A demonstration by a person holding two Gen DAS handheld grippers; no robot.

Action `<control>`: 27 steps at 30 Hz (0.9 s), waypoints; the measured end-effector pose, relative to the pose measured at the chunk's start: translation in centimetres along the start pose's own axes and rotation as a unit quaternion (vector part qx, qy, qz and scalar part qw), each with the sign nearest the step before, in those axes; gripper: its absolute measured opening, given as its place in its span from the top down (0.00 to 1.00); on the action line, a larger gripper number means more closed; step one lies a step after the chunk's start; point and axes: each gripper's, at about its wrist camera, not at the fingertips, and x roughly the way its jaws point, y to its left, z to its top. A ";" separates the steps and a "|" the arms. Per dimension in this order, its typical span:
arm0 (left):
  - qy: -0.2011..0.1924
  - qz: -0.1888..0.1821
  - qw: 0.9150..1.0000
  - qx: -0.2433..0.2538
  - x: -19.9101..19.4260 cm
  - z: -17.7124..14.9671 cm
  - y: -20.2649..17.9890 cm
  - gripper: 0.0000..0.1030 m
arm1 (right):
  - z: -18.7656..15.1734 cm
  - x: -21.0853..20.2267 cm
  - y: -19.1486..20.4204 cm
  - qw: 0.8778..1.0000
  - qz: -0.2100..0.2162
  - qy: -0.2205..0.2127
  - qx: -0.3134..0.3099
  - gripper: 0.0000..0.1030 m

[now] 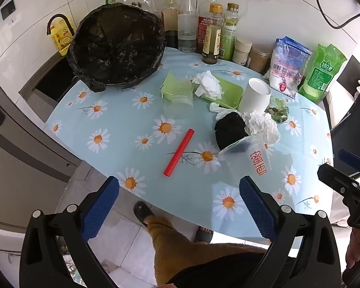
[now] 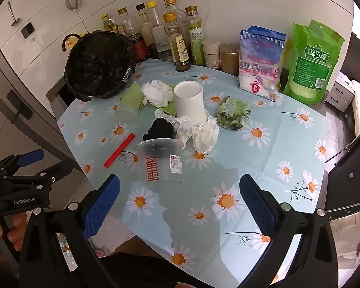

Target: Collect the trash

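Note:
A bin lined with a black bag (image 1: 116, 45) (image 2: 99, 66) stands at the table's far left. Trash lies mid-table: a red straw (image 1: 179, 152) (image 2: 119, 150), a clear plastic cup with red print (image 1: 248, 157) (image 2: 162, 163) on its side, a black wad (image 1: 230, 129) (image 2: 159, 127), crumpled white tissues (image 1: 261, 124) (image 2: 201, 132), another tissue (image 1: 208, 84) (image 2: 157, 92) on a green tray (image 1: 230, 94), a white paper cup (image 1: 255, 96) (image 2: 190, 102), a clear cup with green paper (image 1: 177, 93) (image 2: 129, 100) and a bag of vegetable scraps (image 2: 231, 115). My left gripper (image 1: 179, 199) and right gripper (image 2: 179, 196) are open, empty, near the front edge.
Oil and sauce bottles (image 1: 212, 36) (image 2: 177, 40), jars, a sugar bag (image 2: 261, 62) and a green bag (image 2: 313, 60) line the back of the daisy-print table (image 1: 132, 129) (image 2: 276, 158). The person's leg and sandal (image 1: 144, 212) are below the front edge.

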 end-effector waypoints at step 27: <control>0.002 0.023 0.999 -0.045 -1.2 -0.2 1.2 0.06 | 1.4 1.0 1.3 0.999 0.022 0.013 -0.036 0.04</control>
